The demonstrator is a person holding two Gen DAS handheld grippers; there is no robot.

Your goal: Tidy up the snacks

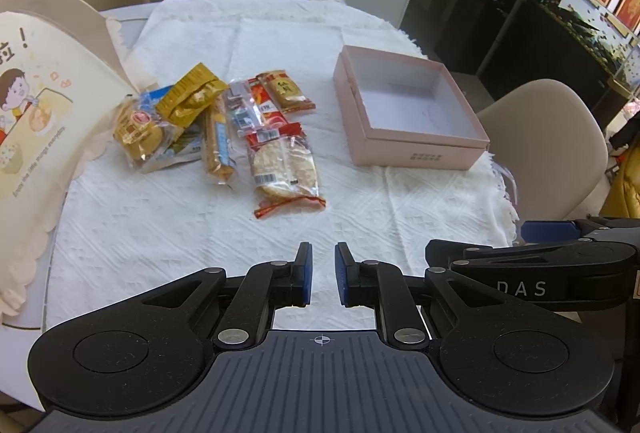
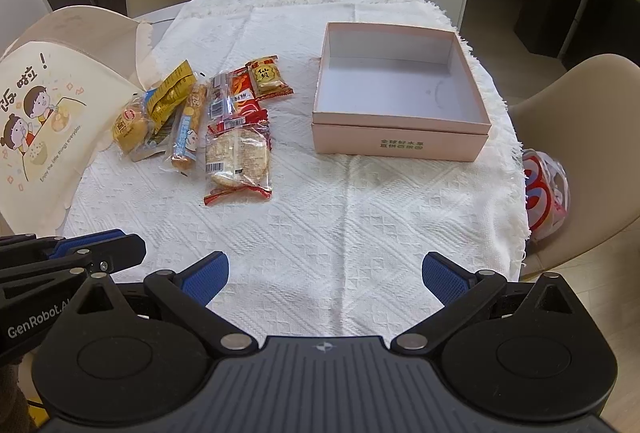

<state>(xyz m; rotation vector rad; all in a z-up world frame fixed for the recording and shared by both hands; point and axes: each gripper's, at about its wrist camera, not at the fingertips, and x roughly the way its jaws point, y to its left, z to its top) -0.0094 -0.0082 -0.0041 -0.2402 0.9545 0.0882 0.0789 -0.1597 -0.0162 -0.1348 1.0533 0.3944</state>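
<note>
Several wrapped snacks lie in a pile left of centre on the white cloth: a rice cracker pack nearest me, a long biscuit bar, a gold packet, a bun and a small red-edged cracker pack. An open pink box, with nothing in it, stands to their right. My left gripper hovers over the near cloth, shut with nothing between its pads. Beside it, my right gripper stands wide open and holds nothing.
A cream tote bag with a cartoon print leans at the table's left edge, touching the snack pile. Beige chairs ring the table; the right one carries a red-and-white bag. The cloth's fringed edge hangs right.
</note>
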